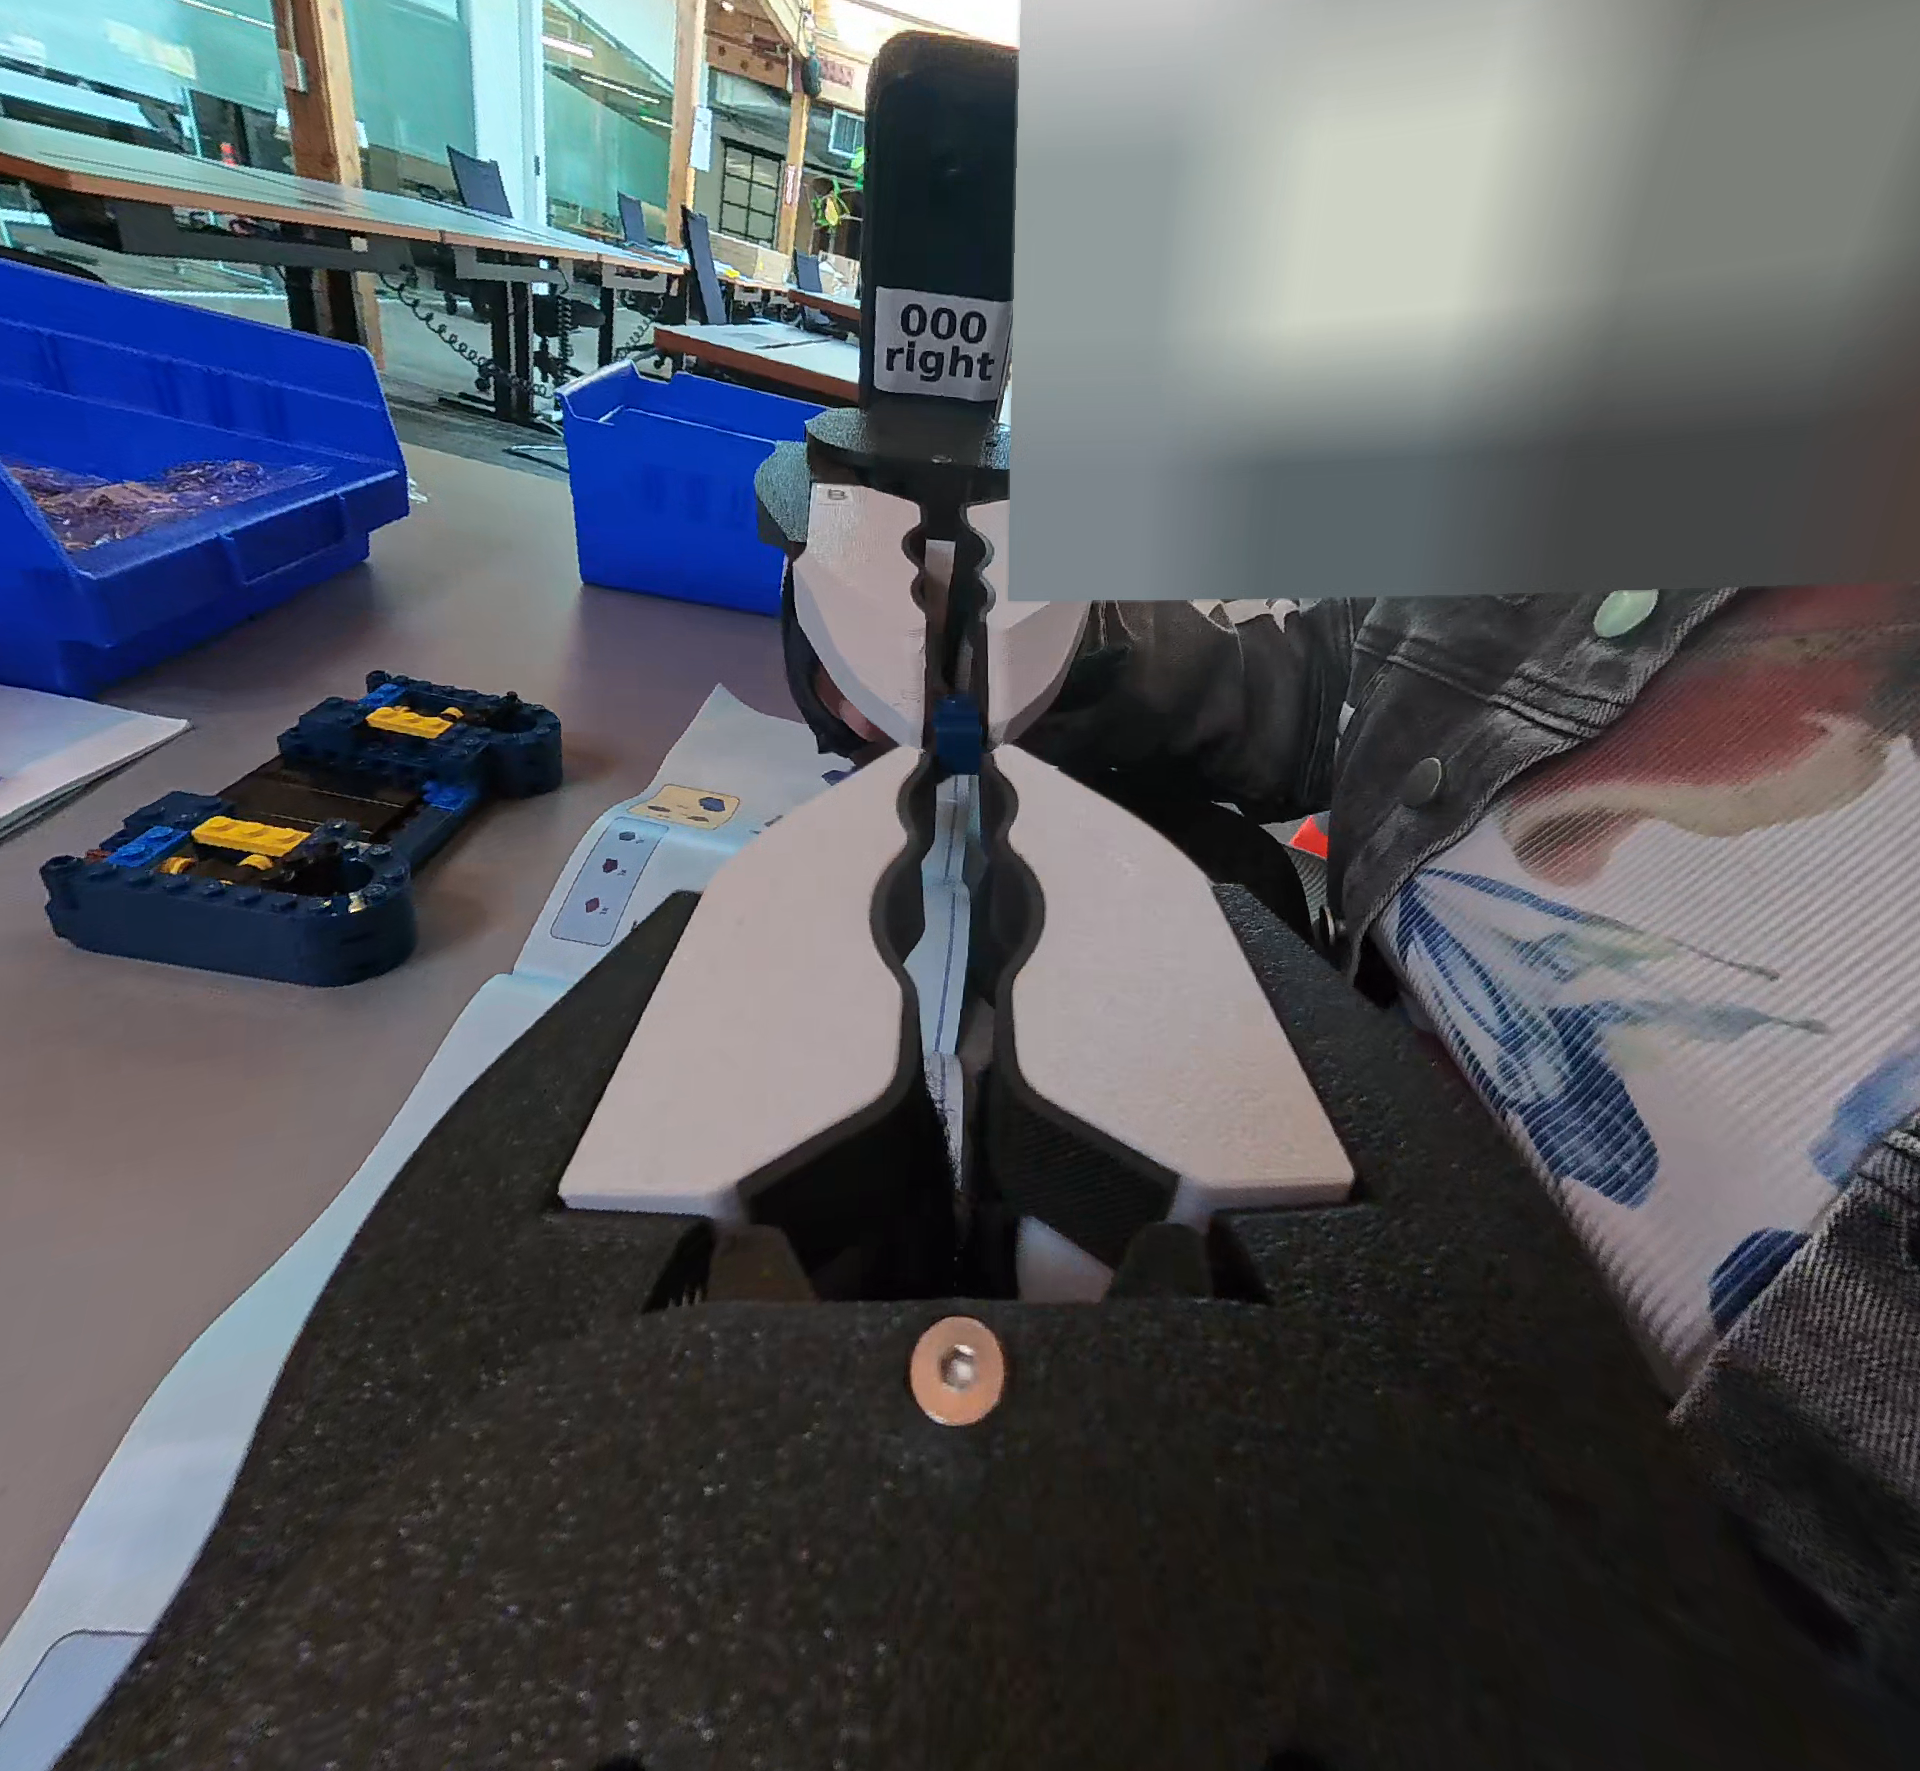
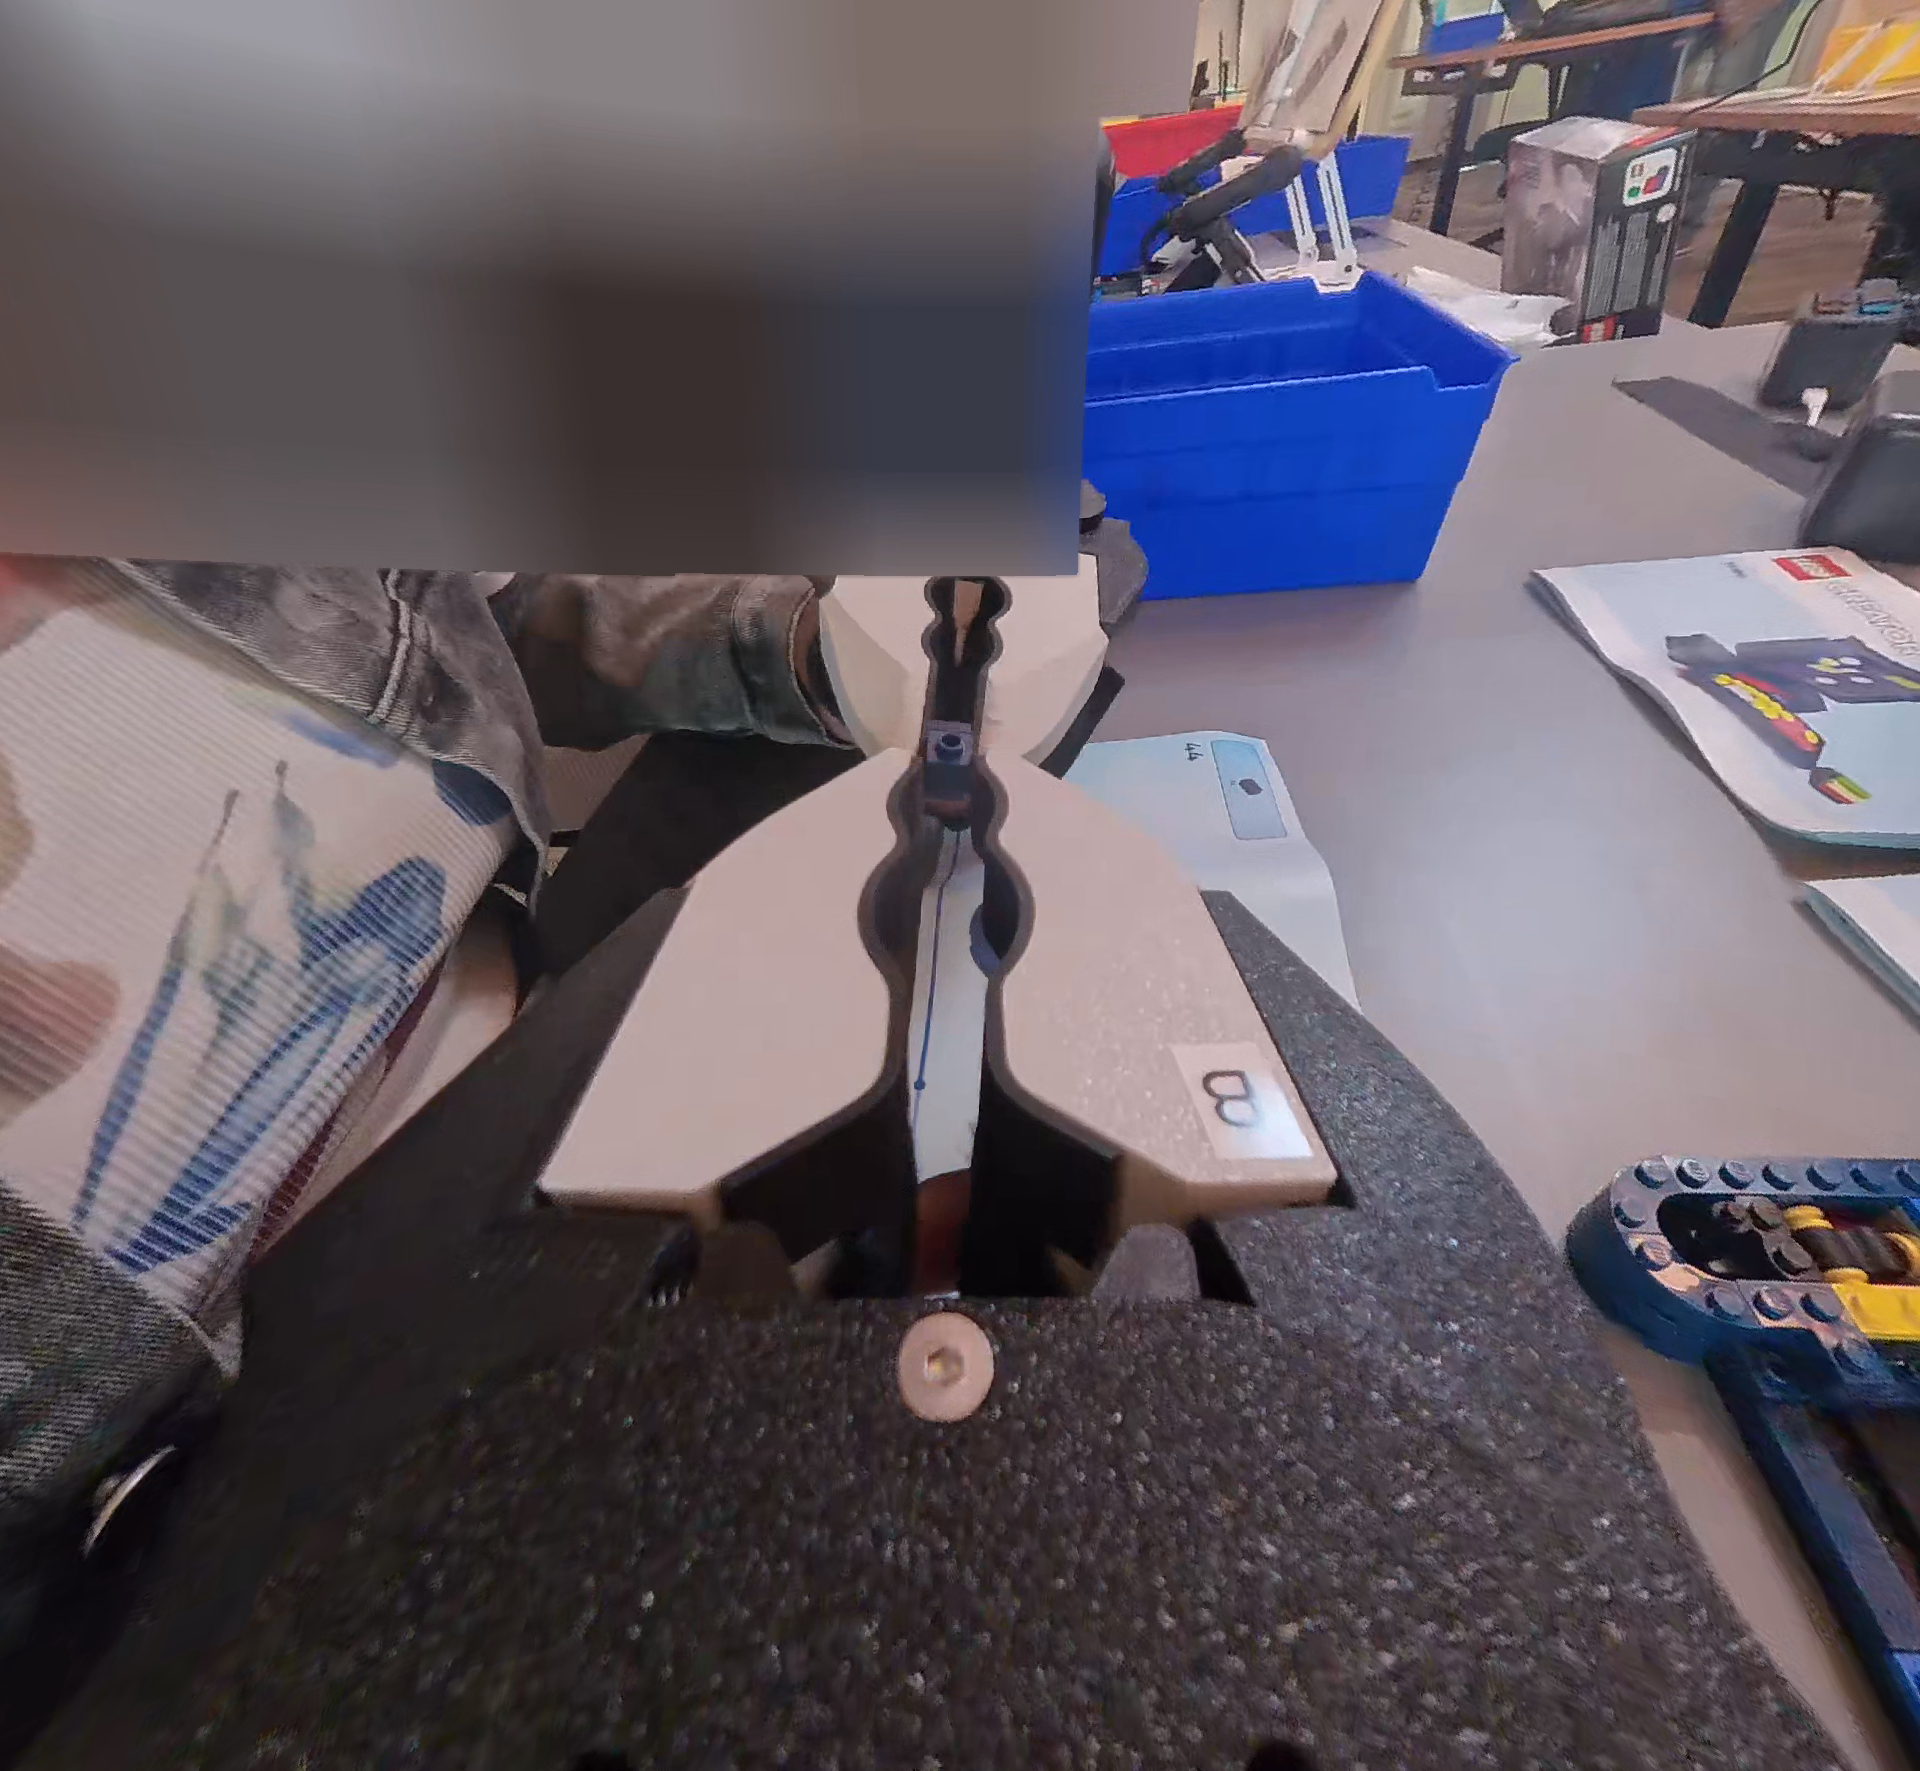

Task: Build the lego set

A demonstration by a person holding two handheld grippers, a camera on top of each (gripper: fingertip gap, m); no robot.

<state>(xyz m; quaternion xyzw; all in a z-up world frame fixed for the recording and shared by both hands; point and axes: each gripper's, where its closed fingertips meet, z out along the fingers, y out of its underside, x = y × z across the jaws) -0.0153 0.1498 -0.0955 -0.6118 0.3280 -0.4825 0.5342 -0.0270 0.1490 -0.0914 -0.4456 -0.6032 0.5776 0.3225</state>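
Left gripper point(image 1: 957, 765) and right gripper point(image 2: 948, 765) tip to tip above the worktop point(image 1: 520, 599), jaws of each nearly closed. Small blue brick point(image 1: 957, 734) pinched at the meeting point; both pairs of tips appear to press on it, probably to share or pass the grip. In right wrist view same brick point(image 2: 948, 747) shows a stud facing the camera.

Beneath: open instruction booklet point(image 1: 665, 817), likely kept under the work for reference. Left of it, dark blue and yellow brick assembly point(image 1: 301, 838). Farther: blue bins point(image 1: 675, 495). Second booklet point(image 2: 1766, 693) at right.

White label on right gripper, small sticker on its finger, printing on booklets: noted, not transcribed.
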